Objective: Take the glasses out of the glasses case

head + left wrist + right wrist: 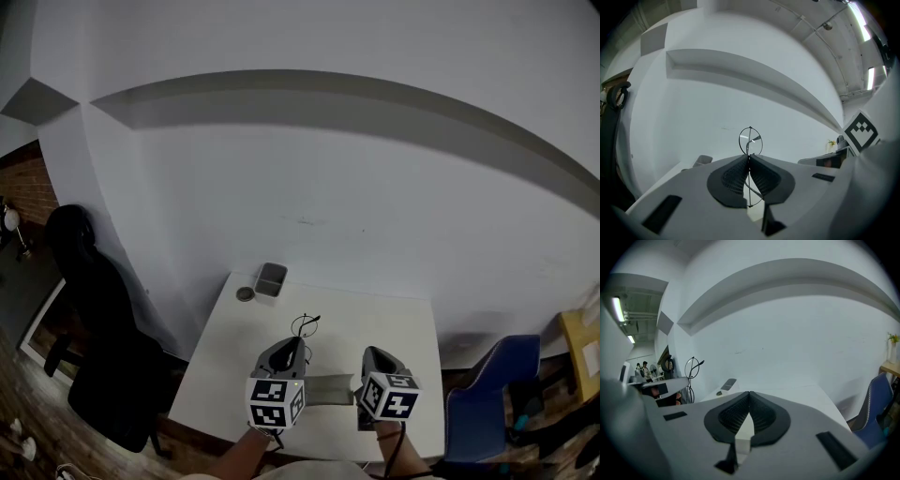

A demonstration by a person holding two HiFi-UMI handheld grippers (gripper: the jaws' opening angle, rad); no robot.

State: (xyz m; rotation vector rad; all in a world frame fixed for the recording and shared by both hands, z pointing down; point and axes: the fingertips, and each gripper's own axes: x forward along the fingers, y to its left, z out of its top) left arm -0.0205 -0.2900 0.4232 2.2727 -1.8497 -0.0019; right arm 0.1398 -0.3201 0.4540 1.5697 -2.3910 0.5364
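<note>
We hold the glasses edge-on in our left claw, long axis toward 12 o'clock; right claw clenched empty; glasses case lies 9-to-3 between them.

**Head view: free room and obstructions.** The white table is bare across its centre and right half. That stretch is open to passage up to the wall, which closes off the far edge.

Obstructions on or above the table:
- A small grey bin sits in the table's upper-left corner, with a round object just beside it.
- The glasses stand upright above the table's middle, clamped in the left gripper.
- The glasses case lies at the near edge, between that gripper and the right gripper.

Off the table, a black chair stands close by the left side. A blue chair stands near the right side.
</note>
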